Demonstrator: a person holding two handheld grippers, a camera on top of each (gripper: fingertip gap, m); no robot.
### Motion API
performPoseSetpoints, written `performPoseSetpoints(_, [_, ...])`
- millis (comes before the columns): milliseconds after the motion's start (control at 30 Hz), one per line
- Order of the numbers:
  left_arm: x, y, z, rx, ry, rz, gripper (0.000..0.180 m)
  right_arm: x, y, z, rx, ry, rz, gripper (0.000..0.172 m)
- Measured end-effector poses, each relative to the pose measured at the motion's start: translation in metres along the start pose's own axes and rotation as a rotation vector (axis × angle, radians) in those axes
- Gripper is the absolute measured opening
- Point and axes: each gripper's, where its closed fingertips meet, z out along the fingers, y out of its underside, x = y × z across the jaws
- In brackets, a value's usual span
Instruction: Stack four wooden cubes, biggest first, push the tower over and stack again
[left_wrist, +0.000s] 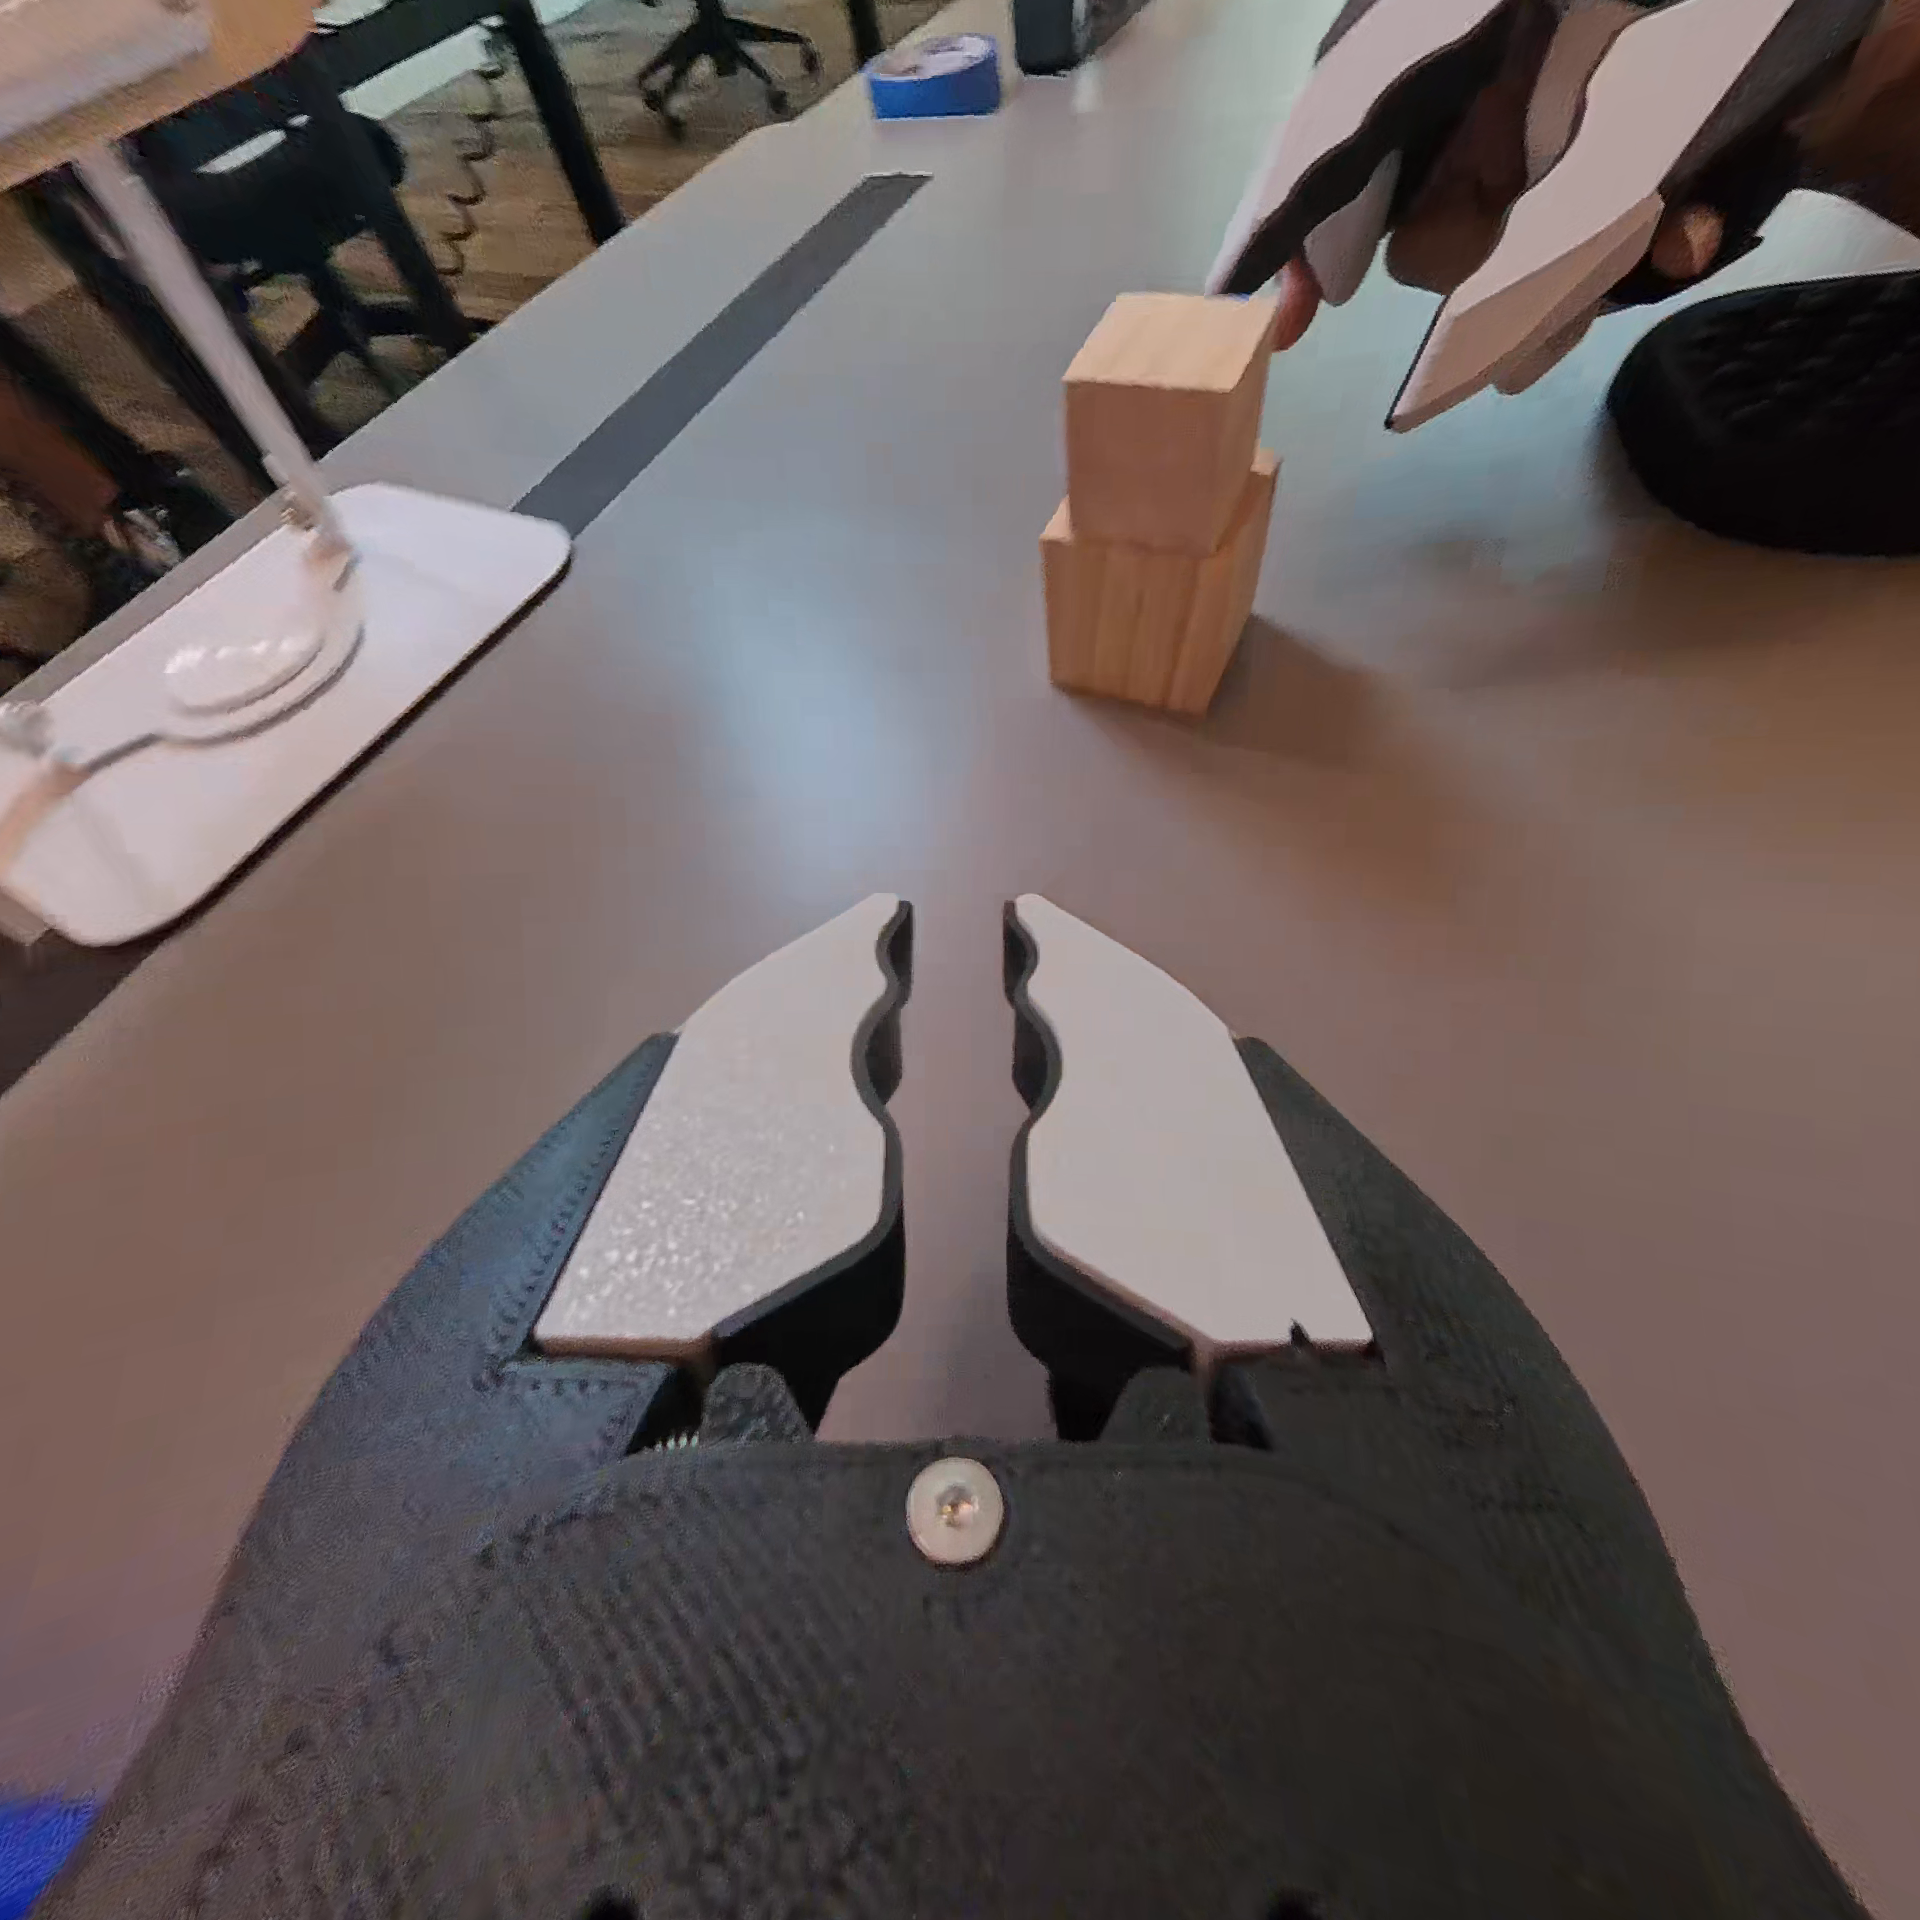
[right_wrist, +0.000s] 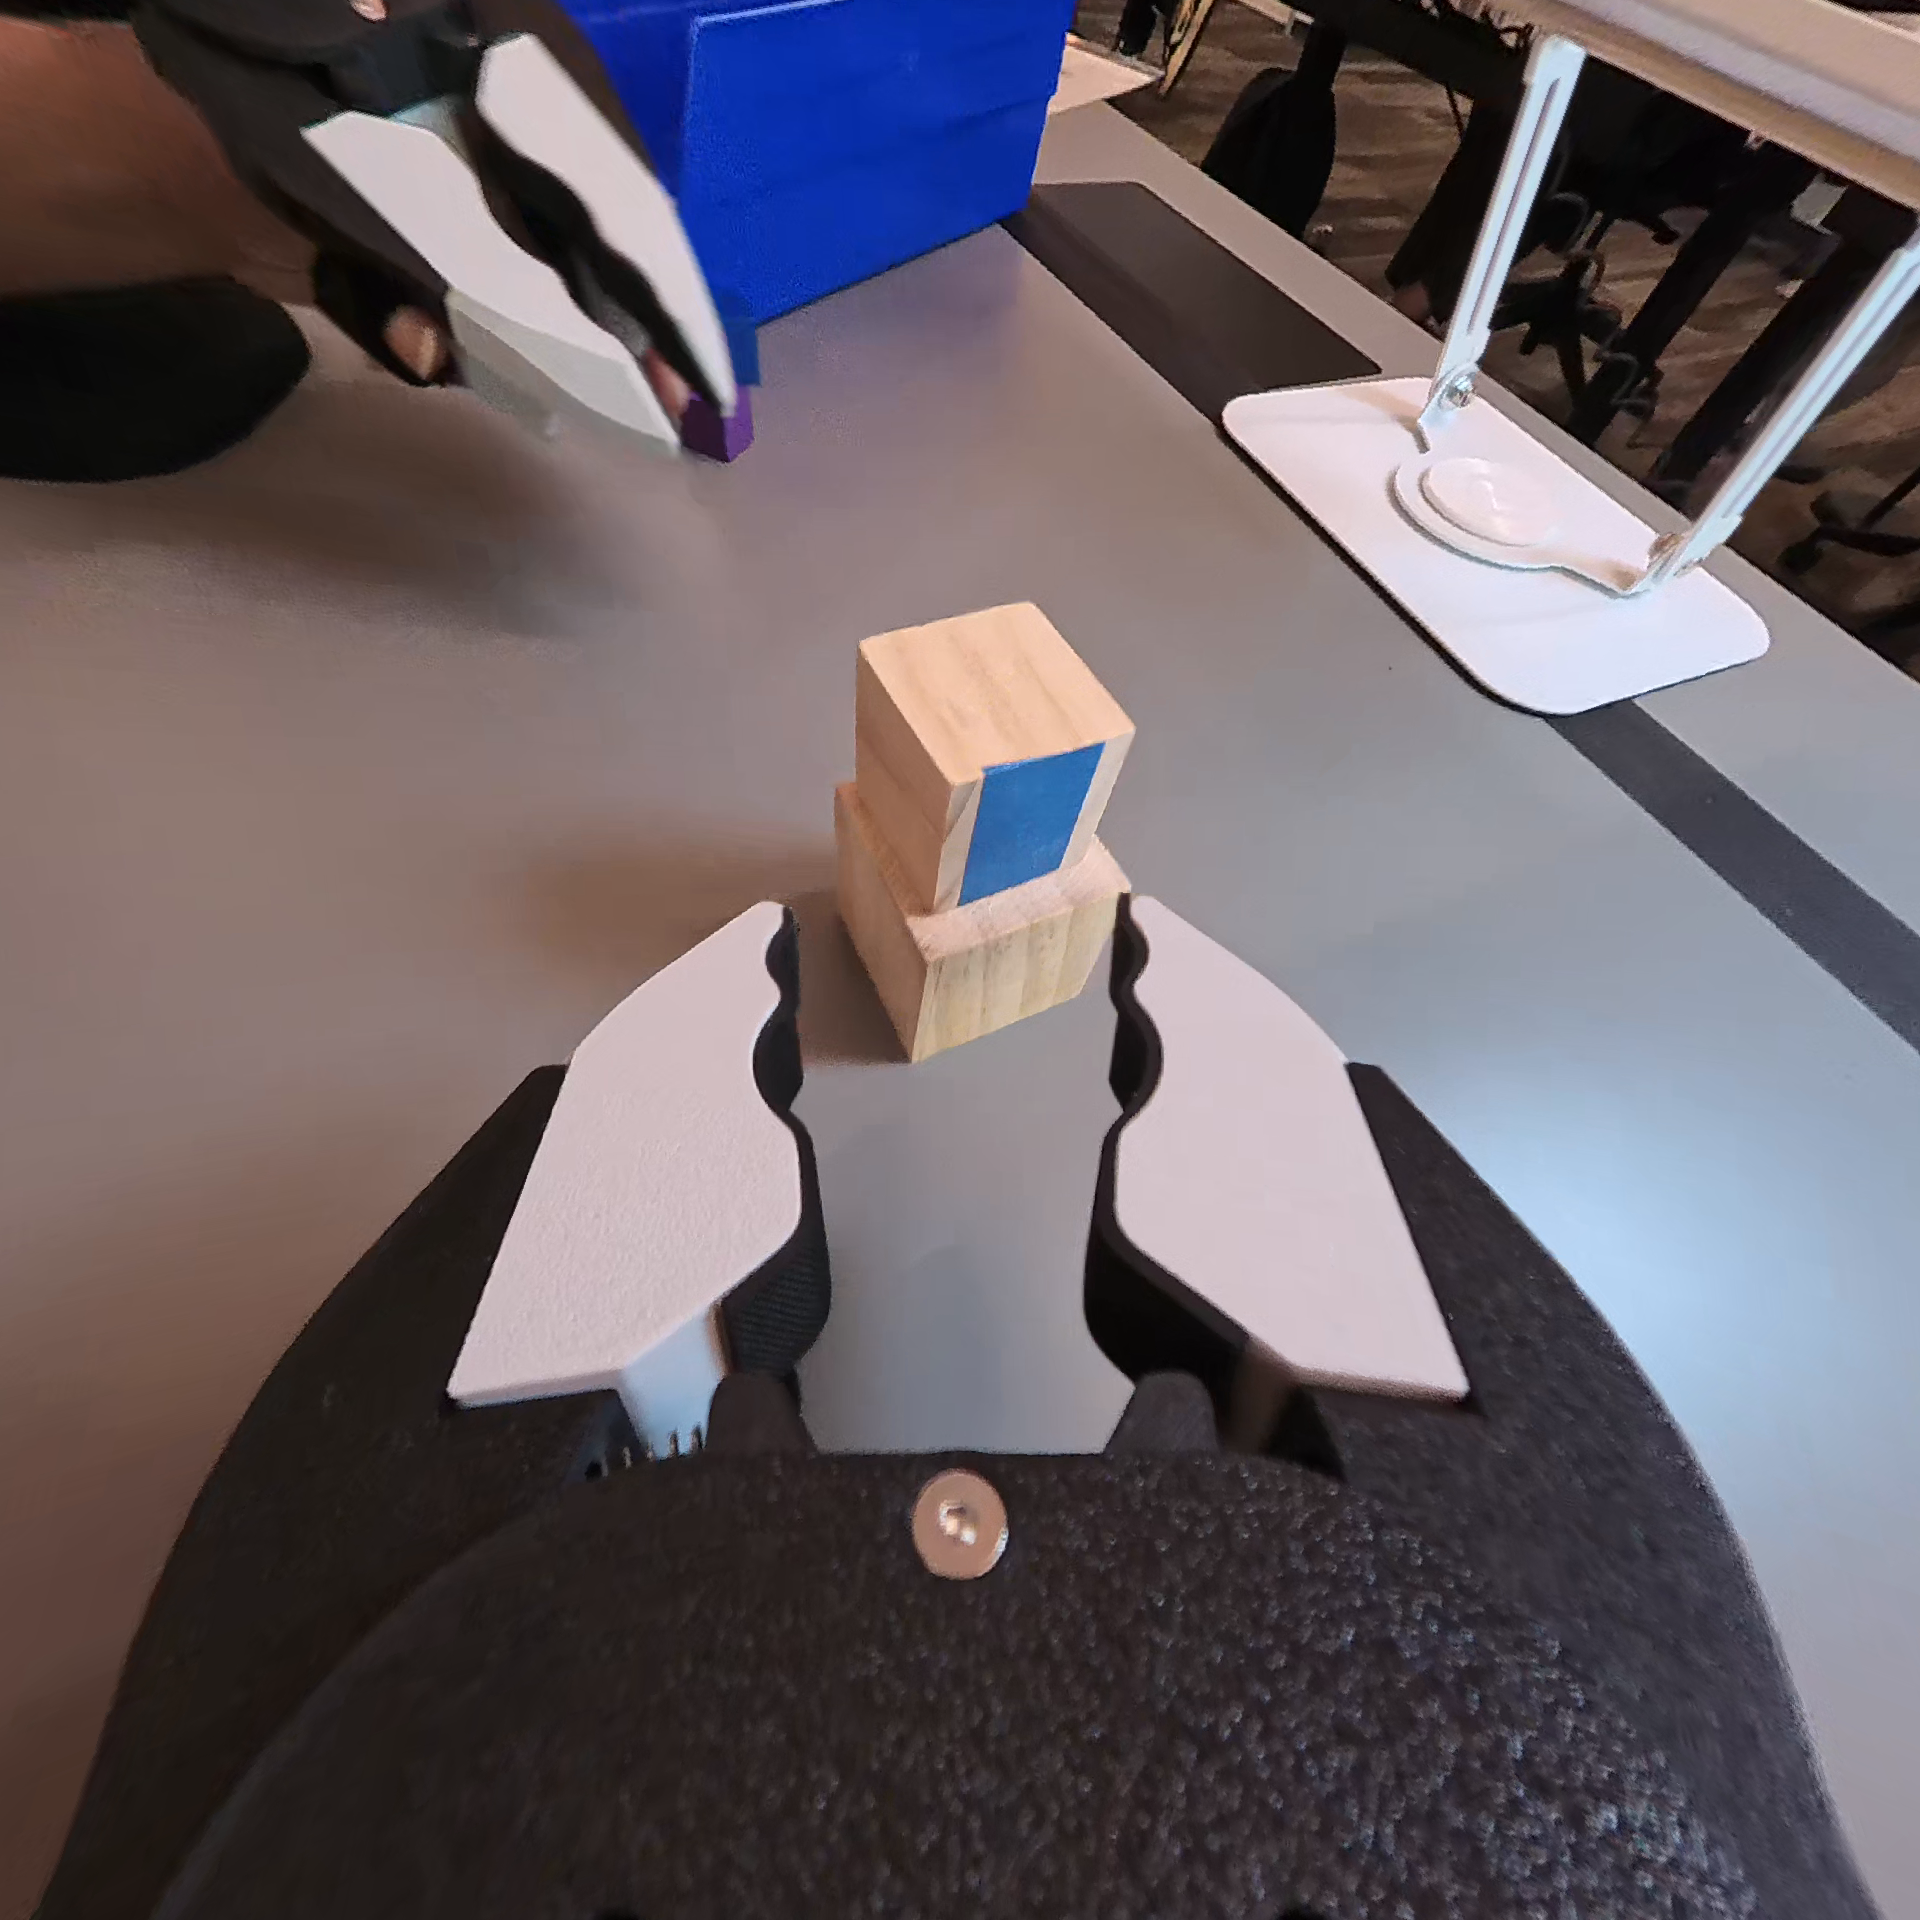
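Your two-cube stack (right_wrist: 982, 831) stands mid-table (right_wrist: 416, 779), bare surface all around. Your right gripper (right_wrist: 956, 925) gapes empty just before it; your left gripper (left_wrist: 957, 914), narrowly parted, grips nothing, well apart.

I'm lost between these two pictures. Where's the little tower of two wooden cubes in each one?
Left wrist view: the tower stands upper right of centre, under the other tongs.
Right wrist view: the tower stands at centre, just beyond the open tongs.
Shared landmark: the white stand base.

A small purple block (right_wrist: 719, 428) sits half hidden behind the left claw (right_wrist: 694, 405).
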Motion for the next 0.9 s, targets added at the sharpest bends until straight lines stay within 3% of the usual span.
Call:
performPoseSetpoints(100, [-0.010,0.012,-0.026,0.051,-0.077,-0.048,0.000,0.007,-0.005,0.012,-0.020,0.017,-0.022,0.064])
performPoseSetpoints(233, [-0.021,0.010,-0.043,0.093,-0.134,-0.083,0.000,0.013,-0.014,0.028,-0.068,-0.033,-0.056,0.069])
performPoseSetpoints(333, [-0.022,0.008,-0.044,0.109,-0.140,-0.092,0.000,0.009,-0.020,0.035,-0.094,-0.117,-0.073,0.067])
performPoseSetpoints(500, [-0.019,0.009,-0.043,0.107,-0.153,-0.081,0.000,0.004,-0.021,0.035,-0.083,-0.164,-0.104,0.047])
performPoseSetpoints(900, [-0.018,-0.005,-0.049,0.174,-0.211,-0.129,0.005,0.006,-0.019,0.032,-0.074,-0.208,-0.133,0.047])
